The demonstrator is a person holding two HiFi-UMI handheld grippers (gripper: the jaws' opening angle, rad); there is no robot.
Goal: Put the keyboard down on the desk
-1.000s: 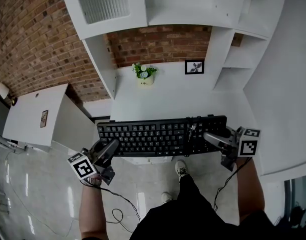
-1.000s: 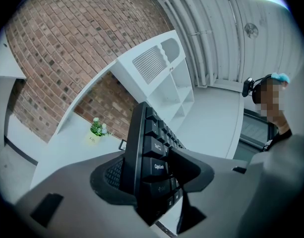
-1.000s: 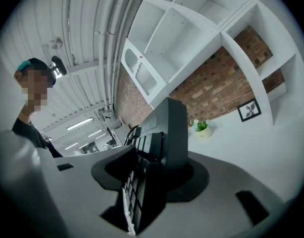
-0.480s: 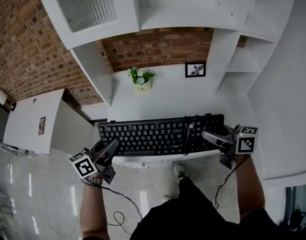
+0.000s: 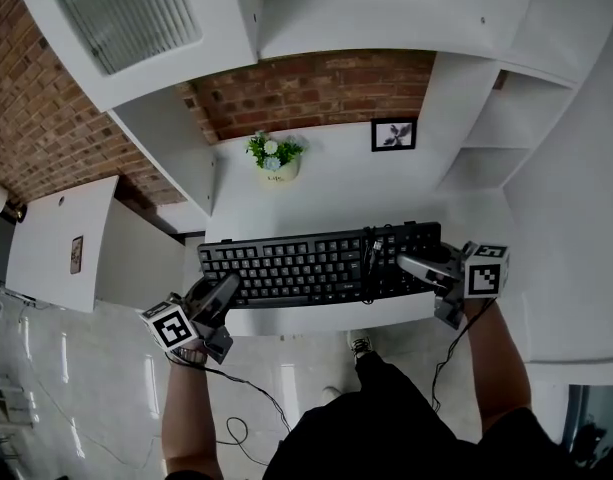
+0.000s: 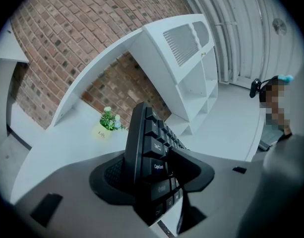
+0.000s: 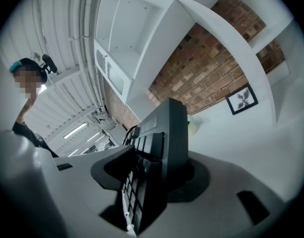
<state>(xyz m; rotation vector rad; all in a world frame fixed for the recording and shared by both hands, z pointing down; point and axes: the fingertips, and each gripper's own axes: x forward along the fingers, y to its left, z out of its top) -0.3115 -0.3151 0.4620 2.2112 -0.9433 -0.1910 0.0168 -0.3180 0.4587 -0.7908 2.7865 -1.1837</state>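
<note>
A black keyboard (image 5: 321,263) stretches left to right over the front strip of the white desk (image 5: 316,193), keys up. Whether it rests on the desk I cannot tell. My left gripper (image 5: 226,288) is shut on its left end, and my right gripper (image 5: 411,265) is shut on its right end. In the left gripper view the keyboard (image 6: 149,133) stands edge-on between the jaws of the left gripper (image 6: 152,167). The right gripper view shows the keyboard's (image 7: 166,133) other end clamped in the right gripper (image 7: 152,167). A bundled cable (image 5: 371,253) lies across the keys.
A small potted plant (image 5: 271,158) and a framed picture (image 5: 393,134) stand at the back of the desk against the brick wall. White shelf units flank the desk. A low white side table (image 5: 56,248) stands on the left. A loose cable trails on the floor (image 5: 236,428).
Both grippers carried the keyboard forward, from overhanging the desk's front edge to lying over the desk surface, and slightly down.
</note>
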